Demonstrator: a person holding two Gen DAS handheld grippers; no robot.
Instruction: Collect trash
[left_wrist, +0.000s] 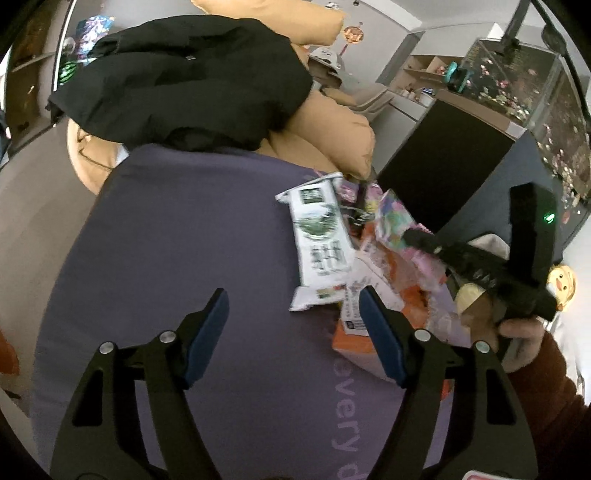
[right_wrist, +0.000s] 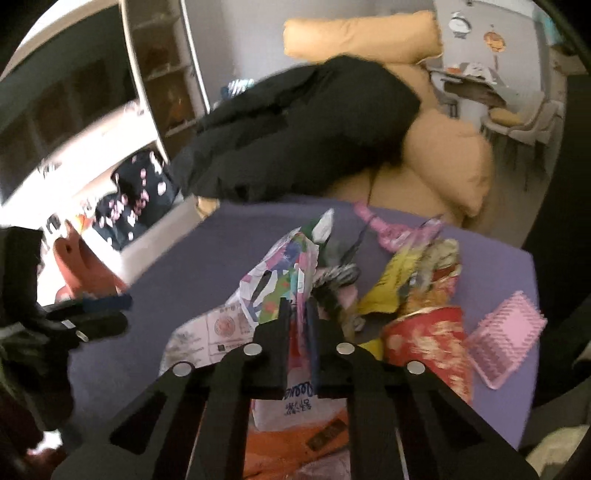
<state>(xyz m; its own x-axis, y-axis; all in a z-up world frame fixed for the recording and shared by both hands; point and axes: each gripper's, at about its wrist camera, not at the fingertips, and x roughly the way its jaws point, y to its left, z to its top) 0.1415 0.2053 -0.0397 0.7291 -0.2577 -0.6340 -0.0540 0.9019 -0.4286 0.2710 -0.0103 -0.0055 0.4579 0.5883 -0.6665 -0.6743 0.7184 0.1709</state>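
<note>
Trash pile (right_wrist: 369, 280): wrappers heaped on purple mat (left_wrist: 184, 258), uncollected.
Right gripper (right_wrist: 297, 314): pinching colourful wrapper (right_wrist: 280, 266).
Left gripper (left_wrist: 293, 317): spread, empty.
Remaining: nearly everything.

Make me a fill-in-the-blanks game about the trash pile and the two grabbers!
1. The right gripper is shut on a colourful ____.
2. The left gripper hovers with its jaws ____.
3. The trash lies on a ____ cushion.
4. A ____ jacket lies on the tan pillows.

Missing words: wrapper; open; purple; black
</note>
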